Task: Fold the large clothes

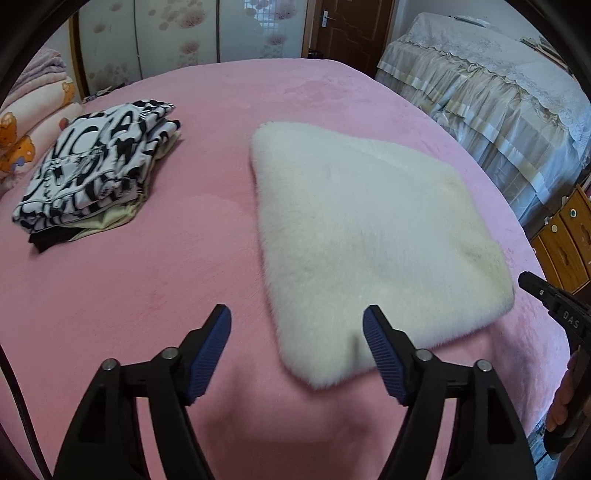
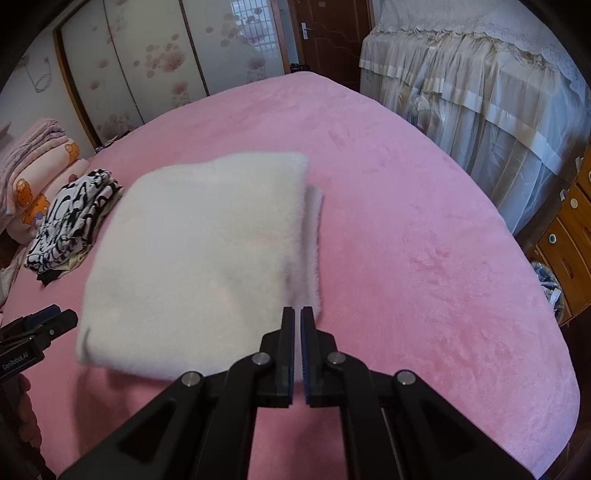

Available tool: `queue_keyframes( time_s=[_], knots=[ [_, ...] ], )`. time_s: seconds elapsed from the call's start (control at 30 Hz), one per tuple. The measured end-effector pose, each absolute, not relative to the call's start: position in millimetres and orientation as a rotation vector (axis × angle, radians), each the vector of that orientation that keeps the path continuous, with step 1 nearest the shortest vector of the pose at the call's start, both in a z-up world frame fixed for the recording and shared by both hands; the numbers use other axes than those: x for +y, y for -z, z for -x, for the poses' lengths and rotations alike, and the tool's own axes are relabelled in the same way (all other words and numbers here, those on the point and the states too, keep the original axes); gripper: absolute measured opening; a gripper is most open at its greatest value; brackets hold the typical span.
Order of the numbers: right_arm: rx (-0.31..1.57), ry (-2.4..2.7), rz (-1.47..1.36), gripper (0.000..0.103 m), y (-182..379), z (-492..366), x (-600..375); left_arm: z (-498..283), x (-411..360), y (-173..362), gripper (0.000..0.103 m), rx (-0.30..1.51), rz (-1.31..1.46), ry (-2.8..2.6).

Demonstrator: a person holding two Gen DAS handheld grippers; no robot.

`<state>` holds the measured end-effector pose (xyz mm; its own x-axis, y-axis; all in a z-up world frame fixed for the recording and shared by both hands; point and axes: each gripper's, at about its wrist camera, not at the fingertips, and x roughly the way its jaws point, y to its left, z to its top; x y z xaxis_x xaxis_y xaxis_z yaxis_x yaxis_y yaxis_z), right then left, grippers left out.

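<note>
Fleece, white and thick, lies folded into a squarish packet [image 1: 369, 236] on the pink bedspread [image 1: 147, 288], toward the near edge of the bed, with one lower layer peeping out along its right side in the right wrist view. To my eye the folding of this piece is done or very nearly so: the edges sit fairly square and nothing trails loose. What may be left is a last tidy of that peeping layer and carrying the packet to the stack. The left gripper [image 1: 297, 328] hangs just above the near corner with its jaws spread wide and nothing between the blue pads [image 1: 380, 354], so it has let go. The right gripper [image 2: 297, 332] stands over the near right corner with its jaws almost together, a thin slit showing between them and no cloth pinched there that I can see; it looks released as well. Off to the left, well apart from the fleece, sits a pile of folded clothes [image 1: 96, 170], black-and-white print on top with paler and dark pieces beneath. Beyond it are rolled quilts [image 1: 33, 110] by the flowered wardrobe doors [image 2: 147, 66]. A brown door [image 1: 351, 29] stands at the back, a second bed under a lace cover [image 1: 498, 92] at the right, and wooden drawers [image 2: 569, 236] nearer the corner.
</note>
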<state>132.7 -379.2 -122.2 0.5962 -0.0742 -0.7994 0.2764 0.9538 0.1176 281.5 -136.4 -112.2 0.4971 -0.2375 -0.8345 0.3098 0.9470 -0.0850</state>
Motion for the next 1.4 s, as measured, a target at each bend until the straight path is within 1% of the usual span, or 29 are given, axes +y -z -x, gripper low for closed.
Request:
queue_keyframes(
  time_s=[0.03,0.1,0.13,0.27,0.3,0.33,0.4,0.43,0.63,0.73,0.9,1.07,1.3,1.33,1.37,1.4],
  knots=[
    [0.904,0.201,-0.229,0.020,117.1,-127.8,-374.9,-276.8,-133.2,109.2,0.075,0.996,-0.081,0.322],
    [0.882,0.194,-0.200,0.035,106.6,-118.4,-367.2,-268.5,-125.5,104.4,0.075,1.006,-0.070,0.314],
    [0.870,0.192,-0.183,0.041,101.4,-113.7,-363.1,-265.0,-122.1,103.2,0.076,1.017,-0.059,0.315],
    [0.844,0.180,-0.130,0.048,85.3,-101.9,-352.9,-254.9,-109.4,100.7,0.077,1.073,-0.020,0.335],
    [0.837,0.180,-0.119,0.055,81.9,-99.2,-351.3,-252.6,-107.4,99.9,0.077,1.080,-0.010,0.346],
    [0.827,0.190,-0.102,0.064,78.2,-96.7,-349.8,-250.4,-104.6,98.9,0.077,1.089,0.002,0.353],
    [0.804,0.216,-0.059,0.073,71.8,-93.2,-347.8,-248.7,-99.3,98.0,0.077,1.104,0.015,0.354],
    [0.802,0.211,-0.044,0.075,70.0,-92.9,-347.8,-249.8,-96.0,98.0,0.077,1.119,0.031,0.366],
    [0.863,0.181,-0.061,0.075,70.0,-99.3,-366.1,-266.8,-85.4,101.7,0.077,1.207,0.111,0.451],
    [0.918,0.144,-0.184,0.075,75.8,-106.8,-389.4,-278.3,-87.6,102.7,0.077,1.225,0.119,0.489],
    [1.025,0.048,-0.341,0.075,101.9,-133.7,-415.9,-306.7,-105.2,111.1,0.082,1.253,0.112,0.578],
    [1.089,-0.080,-0.511,0.075,143.5,-166.2,-433.6,-348.4,-118.0,143.0,0.083,1.310,0.175,0.607],
    [1.075,-0.174,-0.641,0.075,178.9,-207.6,-446.6,-388.5,-121.9,186.3,0.083,1.350,0.304,0.626],
    [1.077,-0.176,-0.641,0.075,181.8,-212.7,-447.9,-392.1,-124.1,190.7,0.084,1.353,0.306,0.631],
    [1.084,-0.174,-0.638,0.075,185.3,-217.9,-448.8,-394.5,-125.0,194.5,0.088,1.354,0.314,0.638],
    [1.096,-0.177,-0.637,0.075,189.9,-223.9,-450.1,-396.9,-127.0,197.7,0.090,1.351,0.323,0.648]
  ],
)
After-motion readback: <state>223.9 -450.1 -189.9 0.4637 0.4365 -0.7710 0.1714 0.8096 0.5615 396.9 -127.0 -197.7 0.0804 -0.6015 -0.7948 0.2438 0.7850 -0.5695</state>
